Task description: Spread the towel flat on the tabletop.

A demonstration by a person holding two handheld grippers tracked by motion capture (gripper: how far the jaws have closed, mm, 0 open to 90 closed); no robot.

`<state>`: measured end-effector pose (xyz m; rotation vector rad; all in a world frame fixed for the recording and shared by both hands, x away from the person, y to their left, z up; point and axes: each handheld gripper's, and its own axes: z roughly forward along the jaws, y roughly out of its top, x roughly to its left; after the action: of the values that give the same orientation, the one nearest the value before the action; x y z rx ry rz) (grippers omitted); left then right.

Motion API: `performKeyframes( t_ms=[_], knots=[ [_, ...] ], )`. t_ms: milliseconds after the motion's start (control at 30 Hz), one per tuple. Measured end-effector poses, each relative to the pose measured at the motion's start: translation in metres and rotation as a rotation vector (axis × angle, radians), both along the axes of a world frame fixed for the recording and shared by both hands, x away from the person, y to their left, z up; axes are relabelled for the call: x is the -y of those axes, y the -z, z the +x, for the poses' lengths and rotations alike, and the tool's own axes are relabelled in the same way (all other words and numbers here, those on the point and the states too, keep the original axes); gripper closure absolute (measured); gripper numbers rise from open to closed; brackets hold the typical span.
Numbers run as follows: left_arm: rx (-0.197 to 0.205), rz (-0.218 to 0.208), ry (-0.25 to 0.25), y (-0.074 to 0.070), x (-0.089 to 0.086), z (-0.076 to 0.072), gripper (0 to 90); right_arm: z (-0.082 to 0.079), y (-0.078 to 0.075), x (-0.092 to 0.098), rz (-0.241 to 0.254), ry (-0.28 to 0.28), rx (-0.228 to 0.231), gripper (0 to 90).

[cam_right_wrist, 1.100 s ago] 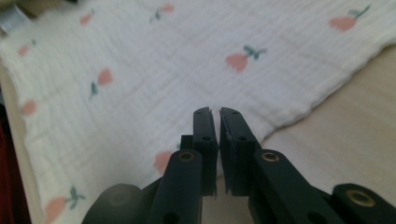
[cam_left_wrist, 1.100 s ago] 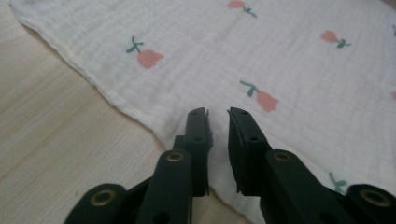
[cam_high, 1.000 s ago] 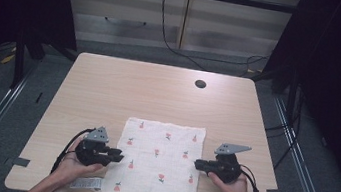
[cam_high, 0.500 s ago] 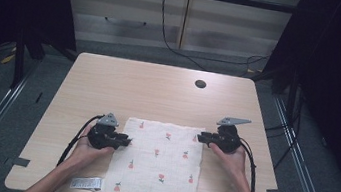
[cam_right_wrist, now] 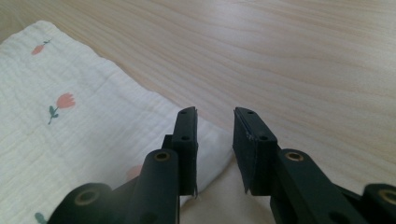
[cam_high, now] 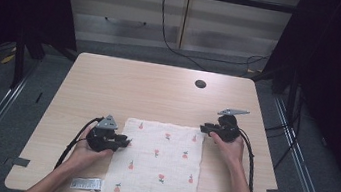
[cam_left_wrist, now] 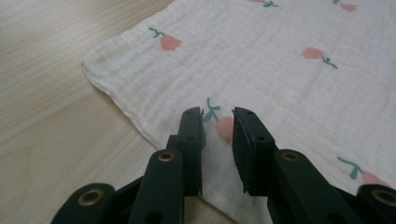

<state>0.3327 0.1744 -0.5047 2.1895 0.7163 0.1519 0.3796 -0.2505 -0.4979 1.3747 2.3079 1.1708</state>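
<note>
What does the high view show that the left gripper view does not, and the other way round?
High view alone: the whole table, the round hole, the label, both hands, the right tool at the cloth's far right corner. Left gripper view alone: the left tool open, close above a printed flower near the hem. Both: the white flowered cloth lying flat on wood.

Nothing is legible — the small white printed label (cam_high: pixel 86 183) at the near left corner of the cream flower-print cloth (cam_high: pixel 159 162) carries marks too small to read.
</note>
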Motion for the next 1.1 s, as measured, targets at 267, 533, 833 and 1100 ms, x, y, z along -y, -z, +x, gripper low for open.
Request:
performKeyframes(
  t_ms=[267,533,833,1100],
  knots=[
    [-0.008,-0.018,0.005,0.001,-0.002,0.002,73.5,0.004,0.009,-0.002,-0.02,0.017,-0.015,69.0],
    [-0.001,-0.016,0.005,0.001,-0.002,0.0,73.4,0.003,0.01,-0.005,0.003,0.004,-0.016,87.5],
    [-0.021,-0.025,0.0,-0.001,-0.004,0.001,72.3,0.0,0.003,-0.006,0.052,0.0,0.01,88.8],
    [0.011,-0.106,-0.086,-0.023,-0.02,0.015,65.8,-0.004,-0.008,-0.006,0.077,-0.016,0.039,88.8]
  ],
)
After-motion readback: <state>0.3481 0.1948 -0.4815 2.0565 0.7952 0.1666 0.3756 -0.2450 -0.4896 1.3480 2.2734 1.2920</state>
